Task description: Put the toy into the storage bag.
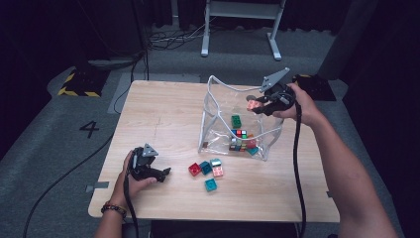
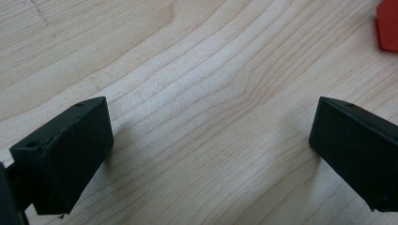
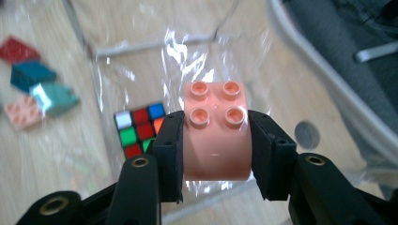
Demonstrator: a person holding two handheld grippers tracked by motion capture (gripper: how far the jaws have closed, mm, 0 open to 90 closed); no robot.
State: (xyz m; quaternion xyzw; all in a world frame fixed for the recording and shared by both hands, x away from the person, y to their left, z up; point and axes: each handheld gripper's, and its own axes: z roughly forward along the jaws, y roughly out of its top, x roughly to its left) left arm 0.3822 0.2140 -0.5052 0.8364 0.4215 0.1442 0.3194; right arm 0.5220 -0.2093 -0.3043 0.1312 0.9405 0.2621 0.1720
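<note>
My right gripper (image 1: pixel 258 106) is shut on a pink four-stud brick (image 3: pixel 216 131), held over the open top of a clear plastic bag (image 1: pixel 218 99). Both black pads press on the brick's sides in the right gripper view. Inside the bag lie a colourful puzzle cube (image 3: pixel 140 127), a green brick (image 1: pixel 236 120) and several other bricks. My left gripper (image 1: pixel 161 174) rests low on the wooden table (image 1: pixel 163 109) at the front left, jaws wide apart over bare wood (image 2: pixel 211 131). Loose bricks lie in front of the bag: red (image 1: pixel 194 169), teal (image 1: pixel 205 167) and pink (image 1: pixel 217 171).
Another teal brick (image 1: pixel 211 185) sits nearer the table's front edge. A red brick's corner (image 2: pixel 388 26) shows at the top right of the left gripper view. Cables trail from both grippers. Grey floor, a yellow-black striped block (image 1: pixel 79 82) and a white stand (image 1: pixel 240 20) lie beyond the table.
</note>
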